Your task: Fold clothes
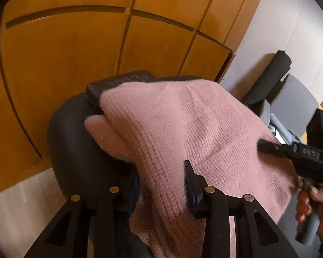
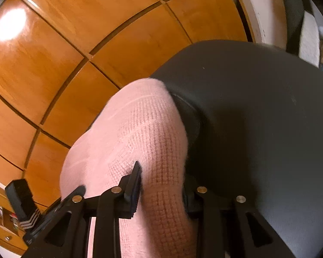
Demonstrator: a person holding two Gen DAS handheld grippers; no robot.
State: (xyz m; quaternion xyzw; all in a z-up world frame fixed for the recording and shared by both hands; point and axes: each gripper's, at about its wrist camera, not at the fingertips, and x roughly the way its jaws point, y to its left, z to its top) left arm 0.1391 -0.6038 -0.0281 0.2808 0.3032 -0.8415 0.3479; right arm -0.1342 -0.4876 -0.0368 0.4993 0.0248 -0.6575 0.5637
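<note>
pink knit sweater over dark chair, left gripper and right gripper fingers each pinching it, no legible writing

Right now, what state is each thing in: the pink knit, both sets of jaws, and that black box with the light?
Pink knit garment: draped over the dark chair, bunched, held at two points.
Left gripper: jaws shut on the knit.
Right gripper: jaws shut on the knit.
Black box: green light on.
Dark chair: partly covered by the knit.
</note>
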